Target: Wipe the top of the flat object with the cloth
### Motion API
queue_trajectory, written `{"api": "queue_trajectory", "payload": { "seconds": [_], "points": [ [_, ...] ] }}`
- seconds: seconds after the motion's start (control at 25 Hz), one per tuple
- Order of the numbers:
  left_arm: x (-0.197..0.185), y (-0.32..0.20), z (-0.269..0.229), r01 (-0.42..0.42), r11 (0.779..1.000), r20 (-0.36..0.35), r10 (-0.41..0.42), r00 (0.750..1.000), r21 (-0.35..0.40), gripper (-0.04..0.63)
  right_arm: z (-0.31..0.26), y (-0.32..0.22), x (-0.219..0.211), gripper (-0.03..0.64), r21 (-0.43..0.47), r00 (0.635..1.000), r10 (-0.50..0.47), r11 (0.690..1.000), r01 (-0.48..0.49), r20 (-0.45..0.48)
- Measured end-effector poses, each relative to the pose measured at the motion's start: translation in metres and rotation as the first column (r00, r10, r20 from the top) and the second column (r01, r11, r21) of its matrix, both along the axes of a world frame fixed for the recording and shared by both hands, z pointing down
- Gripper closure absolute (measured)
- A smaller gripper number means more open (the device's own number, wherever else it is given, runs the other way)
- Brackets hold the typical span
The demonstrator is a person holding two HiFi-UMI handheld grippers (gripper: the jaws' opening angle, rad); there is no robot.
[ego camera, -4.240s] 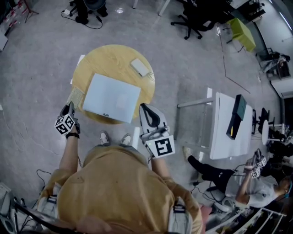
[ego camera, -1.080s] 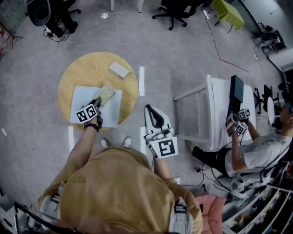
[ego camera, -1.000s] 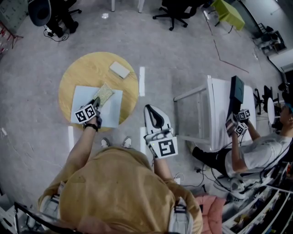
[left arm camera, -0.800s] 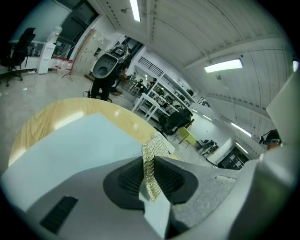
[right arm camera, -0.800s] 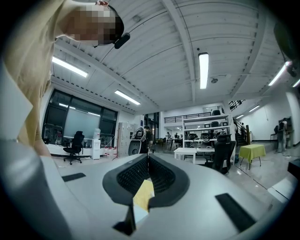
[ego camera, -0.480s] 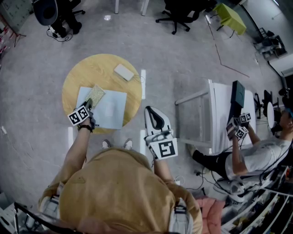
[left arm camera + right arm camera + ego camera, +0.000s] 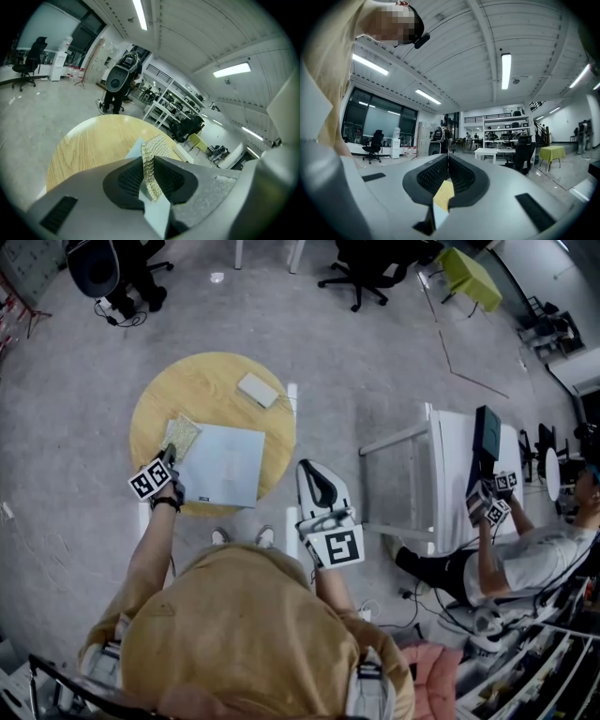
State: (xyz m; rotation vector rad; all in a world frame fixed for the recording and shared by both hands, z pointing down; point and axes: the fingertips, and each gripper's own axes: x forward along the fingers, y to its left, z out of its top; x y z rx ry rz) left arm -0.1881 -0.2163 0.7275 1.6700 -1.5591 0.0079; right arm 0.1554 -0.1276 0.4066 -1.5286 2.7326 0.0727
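Presently: cloth [image 7: 181, 434], near end clamped in left gripper [image 7: 169, 456], over panel's [image 7: 225, 465] far-left corner on table [image 7: 202, 381]; long axis points away. Right gripper [image 7: 317, 486] off-table, jaws pressed together.

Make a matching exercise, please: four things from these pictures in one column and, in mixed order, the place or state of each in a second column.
Column one:
1. cloth
2. flat pale object
3. small white block
4. right gripper

Column two:
a. shut, away from the table
b. far side of the round table
c. clamped in the left gripper
d. lying at the table's near edge

Pairs: 1-c, 2-d, 3-b, 4-a.
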Motion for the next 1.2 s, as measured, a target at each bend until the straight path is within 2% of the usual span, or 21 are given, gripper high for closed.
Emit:
{"api": "queue_trajectory", "payload": {
  "seconds": [0.56,0.8,1.2],
  "points": [
    [-0.042,-0.005,-0.001,0.02,1.0,0.017,-0.02,1.0,0.008,0.534,0.0,0.005,-0.017,0.615,-0.005,0.999,0.042,0.999,-0.042,-0.006],
    [-0.059,-0.008,-0.01,0.043,0.998,0.029,-0.044,0.999,0.04,0.534,-0.002,0.006,-0.022,0.615,-0.002,0.999,0.048,0.999,-0.048,-0.004],
    [-0.083,-0.01,-0.032,0.034,0.996,0.115,-0.043,0.992,0.079,0.534,-0.008,0.007,-0.031,0.615,0.008,0.999,0.038,0.999,-0.038,-0.001]
  ]
}}
